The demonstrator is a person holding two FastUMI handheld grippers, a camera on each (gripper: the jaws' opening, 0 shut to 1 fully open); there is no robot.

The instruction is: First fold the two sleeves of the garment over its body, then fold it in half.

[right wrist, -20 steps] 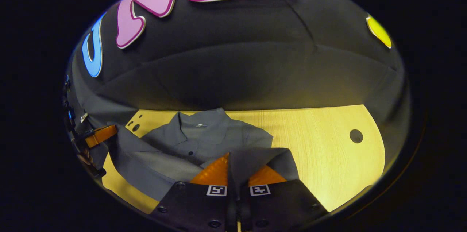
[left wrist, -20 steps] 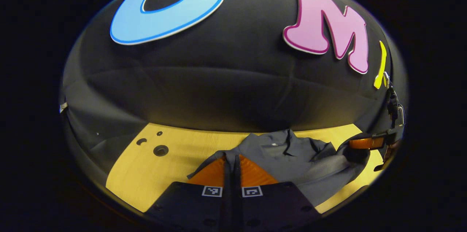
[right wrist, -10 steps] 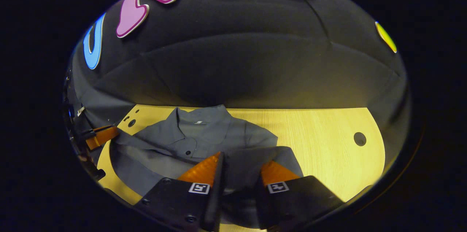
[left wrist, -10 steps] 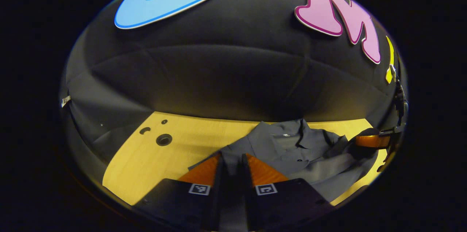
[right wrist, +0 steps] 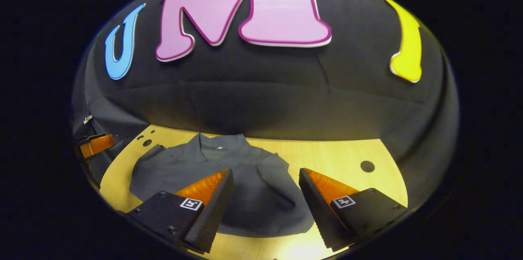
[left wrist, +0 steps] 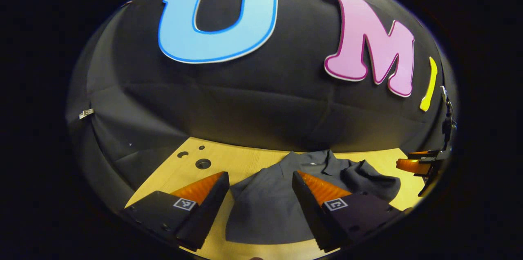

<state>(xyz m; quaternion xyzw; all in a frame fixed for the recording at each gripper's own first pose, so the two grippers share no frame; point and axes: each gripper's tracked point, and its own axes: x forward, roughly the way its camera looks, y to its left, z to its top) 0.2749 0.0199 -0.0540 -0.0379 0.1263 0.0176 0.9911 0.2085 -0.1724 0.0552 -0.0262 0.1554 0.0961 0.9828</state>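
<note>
The dark grey collared shirt (left wrist: 265,207) lies folded on the pale wooden table (left wrist: 241,162), collar toward the booth wall. In the right gripper view the shirt (right wrist: 245,170) spreads flat, a rumpled fold near its right side. My left gripper (left wrist: 259,178) hangs open above the shirt's near edge, fingers wide apart with cloth lying free between them. My right gripper (right wrist: 265,176) is open too, over the shirt's lower right part. The right gripper's orange finger (left wrist: 412,165) shows at the far right of the left gripper view; the left gripper's finger (right wrist: 96,144) shows at the far left of the right gripper view.
Small round holes (left wrist: 203,164) sit in the table near its back left corner, and one more hole (right wrist: 367,166) lies to the right of the shirt. Bare wood extends right of the garment (right wrist: 347,158). The black cloth wall closes the back.
Both grippers opened and let go of the shirt's hem, then lifted and drew back. The cloth dropped flat onto the shirt's body.
</note>
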